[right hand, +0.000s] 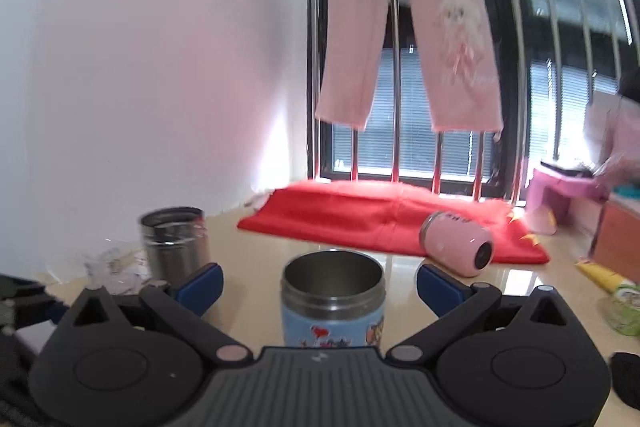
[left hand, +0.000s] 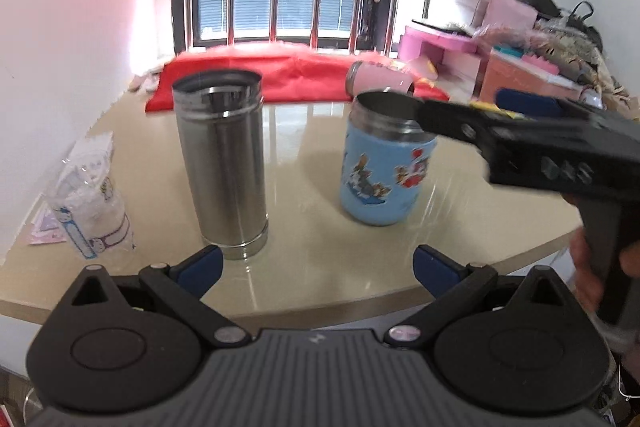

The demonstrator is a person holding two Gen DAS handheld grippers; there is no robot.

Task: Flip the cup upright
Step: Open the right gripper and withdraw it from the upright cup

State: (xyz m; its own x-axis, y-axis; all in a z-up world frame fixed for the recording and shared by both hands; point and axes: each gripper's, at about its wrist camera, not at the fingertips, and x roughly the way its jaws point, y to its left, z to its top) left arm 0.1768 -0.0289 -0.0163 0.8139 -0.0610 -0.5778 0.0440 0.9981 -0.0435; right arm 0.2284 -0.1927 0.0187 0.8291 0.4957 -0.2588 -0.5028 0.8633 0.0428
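Note:
A blue cartoon cup (left hand: 382,167) stands upright, mouth up, on the beige table (left hand: 300,155); it also shows in the right wrist view (right hand: 332,303). My right gripper (right hand: 320,287) is open, its blue pads on either side of the cup's rim, apart from it. In the left wrist view the right gripper's fingers (left hand: 448,117) reach over the cup's rim. A tall steel cup (left hand: 222,163) stands upright to the left (right hand: 174,243). A pink cup (right hand: 458,243) lies on its side at the back (left hand: 378,79). My left gripper (left hand: 318,267) is open and empty, just before the steel cup.
A red cloth (right hand: 380,215) lies at the table's back edge. A clear plastic bag (left hand: 90,203) sits at the left. A yellow-green tube (right hand: 612,291) lies at the right. Pink trousers (right hand: 412,39) hang before the barred window. Cluttered pink furniture (left hand: 500,43) stands at the right.

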